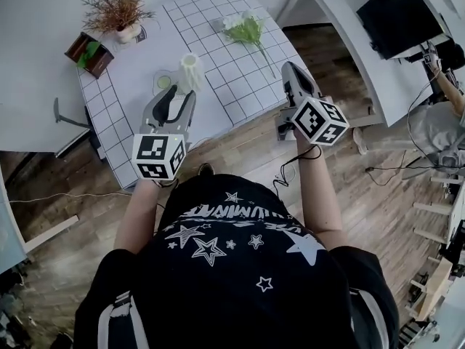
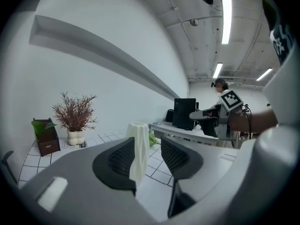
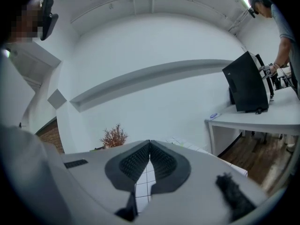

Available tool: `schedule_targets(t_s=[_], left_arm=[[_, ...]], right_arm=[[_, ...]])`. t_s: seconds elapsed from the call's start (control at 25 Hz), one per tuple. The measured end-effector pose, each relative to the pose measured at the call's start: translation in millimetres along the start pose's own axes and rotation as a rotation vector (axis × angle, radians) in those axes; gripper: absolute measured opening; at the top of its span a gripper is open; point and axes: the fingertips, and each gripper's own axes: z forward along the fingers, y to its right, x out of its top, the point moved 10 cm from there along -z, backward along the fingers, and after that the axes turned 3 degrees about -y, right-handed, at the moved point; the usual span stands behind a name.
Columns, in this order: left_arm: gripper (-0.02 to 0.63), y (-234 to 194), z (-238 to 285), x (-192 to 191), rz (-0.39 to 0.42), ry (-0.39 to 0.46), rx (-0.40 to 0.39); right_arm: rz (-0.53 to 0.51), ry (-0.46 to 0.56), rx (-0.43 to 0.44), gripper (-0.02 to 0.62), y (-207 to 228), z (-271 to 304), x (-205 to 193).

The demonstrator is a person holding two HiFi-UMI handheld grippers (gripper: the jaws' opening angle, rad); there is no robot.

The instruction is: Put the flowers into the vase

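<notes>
Head view shows flowers (image 1: 247,29) lying flat; gripper views show left gripper (image 2: 147,143) parted toward the vase (image 2: 138,149), right gripper (image 3: 150,144) closed, empty.

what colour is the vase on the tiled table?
Plain pale cream-white twisted vase, no print. Shows best in the left gripper view.

surface: grid-top table (image 1: 234,86) | on it: vase (image 1: 190,68), flowers (image 1: 247,29), potted plant (image 1: 120,9), brown box (image 1: 89,54)

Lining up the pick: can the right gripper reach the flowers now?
Likely yes: the flowers lie uncovered on the table just ahead of the right gripper, nothing between; its shut jaws must open first.
</notes>
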Motion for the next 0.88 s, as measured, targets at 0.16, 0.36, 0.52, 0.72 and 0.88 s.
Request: schedule_targets(t_s=[0.16, 0.36, 0.52, 0.72, 0.88], left_arm=[[0.258, -5, 11, -24, 0.04, -0.09, -0.049], [0.401, -9, 31, -44, 0.117, -0.104, -0.002], [0.464, -10, 50, -55, 0.169, -0.116, 0.039], [0.506, -17, 72, -64, 0.128, -0.101, 0.129], [0.506, -20, 87, -64, 0.073, -0.045, 0.104]], right_arm=[[0.003, -0.052, -0.024, 0.011, 6, 11, -15], [0.002, -0.1, -0.032, 0.01, 19, 22, -24], [0.023, -0.131, -0.031, 0.009, 39, 37, -29], [0.029, -0.184, 0.022, 0.011, 59, 64, -31], [0.019, -0.23, 0.05, 0.011, 72, 87, -32]])
